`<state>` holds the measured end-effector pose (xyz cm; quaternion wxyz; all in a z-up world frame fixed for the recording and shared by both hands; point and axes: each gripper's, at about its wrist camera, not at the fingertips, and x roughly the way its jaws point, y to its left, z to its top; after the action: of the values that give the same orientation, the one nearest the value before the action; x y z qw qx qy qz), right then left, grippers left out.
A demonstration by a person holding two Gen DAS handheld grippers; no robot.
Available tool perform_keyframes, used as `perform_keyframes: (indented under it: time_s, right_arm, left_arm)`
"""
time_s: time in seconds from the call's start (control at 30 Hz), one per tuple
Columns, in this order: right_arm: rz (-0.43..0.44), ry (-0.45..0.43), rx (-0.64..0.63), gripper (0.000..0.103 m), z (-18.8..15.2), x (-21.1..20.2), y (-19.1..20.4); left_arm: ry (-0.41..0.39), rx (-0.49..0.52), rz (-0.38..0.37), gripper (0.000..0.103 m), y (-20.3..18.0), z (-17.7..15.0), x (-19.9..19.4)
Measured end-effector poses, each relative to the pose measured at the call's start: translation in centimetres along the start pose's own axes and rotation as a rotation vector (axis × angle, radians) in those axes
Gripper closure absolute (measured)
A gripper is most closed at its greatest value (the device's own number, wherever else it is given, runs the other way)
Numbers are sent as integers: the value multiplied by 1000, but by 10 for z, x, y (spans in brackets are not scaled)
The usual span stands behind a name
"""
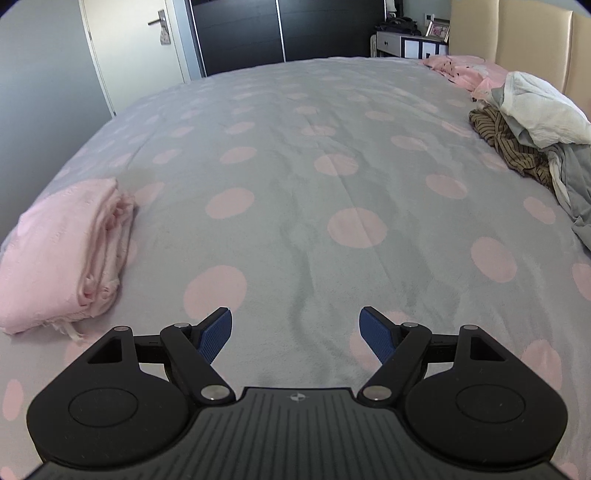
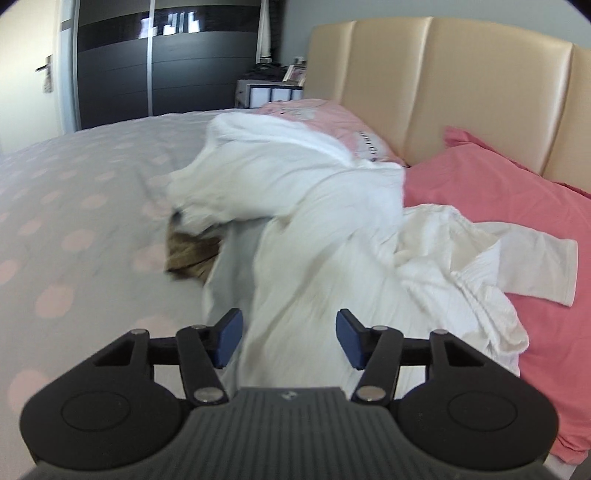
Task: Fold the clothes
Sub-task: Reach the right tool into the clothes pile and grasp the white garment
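A folded pink garment [image 1: 62, 254] lies on the bed at the left of the left wrist view. My left gripper [image 1: 295, 317] hovers open over bare bedspread, to the right of that garment, holding nothing. A heap of unfolded clothes [image 1: 532, 136] sits at the far right, with white, grey and brown striped pieces. In the right wrist view the same heap is close: a big white garment [image 2: 295, 206] drapes over a brown piece [image 2: 192, 254]. My right gripper [image 2: 288, 325] is open just above the white cloth, its fingers apart on either side of a fold.
The bed has a grey bedspread with pink dots [image 1: 295, 166]. A coral pillow [image 2: 517, 206] and a pale pink pillow [image 2: 325, 114] lie against the beige headboard [image 2: 443, 81]. A dark wardrobe [image 1: 280, 29], a door [image 1: 133, 44] and a nightstand [image 1: 406, 44] stand beyond the bed.
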<state>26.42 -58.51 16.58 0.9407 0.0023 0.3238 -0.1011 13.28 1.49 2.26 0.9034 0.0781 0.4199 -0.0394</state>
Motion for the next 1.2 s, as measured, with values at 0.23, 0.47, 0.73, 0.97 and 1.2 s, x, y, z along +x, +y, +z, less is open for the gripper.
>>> perform_keyframes:
  time_s: [0.23,0.47,0.73,0.97,1.2]
  right_arm:
    - [23,6,59,69,18,36,-4]
    - [54,-37,-13,97,20,22,4]
    - [243,-84,-78,97,14,-57,37]
    - [534,-96,-171,97,-30,-150,102]
    - [883,24,-342,97,-104,-237,174]
  left_arm:
    - [23,-13,-35,27,-1,8,20]
    - [36,-21,-46,28,1,-1,18]
    - [-62,-3,-67,29,-10,5,-20]
    - [-131,39,-54,29,-10,-7,-62]
    - [-169,59,-25,29,5,-27,-97]
